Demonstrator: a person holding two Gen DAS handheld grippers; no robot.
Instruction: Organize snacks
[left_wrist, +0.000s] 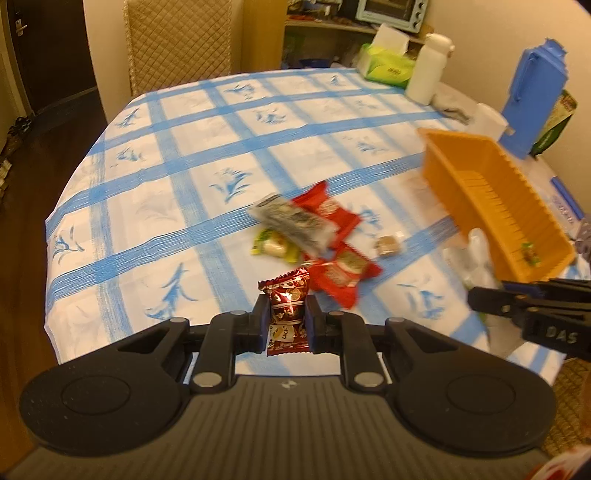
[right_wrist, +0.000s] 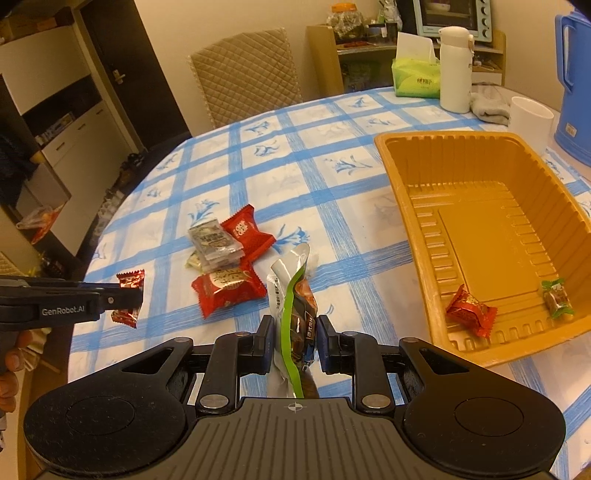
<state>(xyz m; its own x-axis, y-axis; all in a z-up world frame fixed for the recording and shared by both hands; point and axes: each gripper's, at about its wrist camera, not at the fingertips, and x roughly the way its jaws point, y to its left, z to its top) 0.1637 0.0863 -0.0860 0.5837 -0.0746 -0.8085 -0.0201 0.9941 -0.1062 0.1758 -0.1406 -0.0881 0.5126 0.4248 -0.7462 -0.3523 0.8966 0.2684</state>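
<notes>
Where blue-checked tablecloth (right_wrist: 314, 177) spreads, left gripper (left_wrist: 287, 317) clamps red candy (left_wrist: 286, 295), right gripper (right_wrist: 295, 332) green packet (right_wrist: 295, 314)

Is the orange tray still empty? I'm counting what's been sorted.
No: in the right wrist view the orange tray already holds a red-wrapped candy and a green-ended candy.

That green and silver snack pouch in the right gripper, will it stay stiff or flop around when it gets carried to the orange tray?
The green and silver pouch will probably flop: the right gripper pinches it low and its top already leans over. It looks light, a thin foil pack. The glossy film may be slippery, so it could slide between the pads on the way to the orange tray.
</notes>
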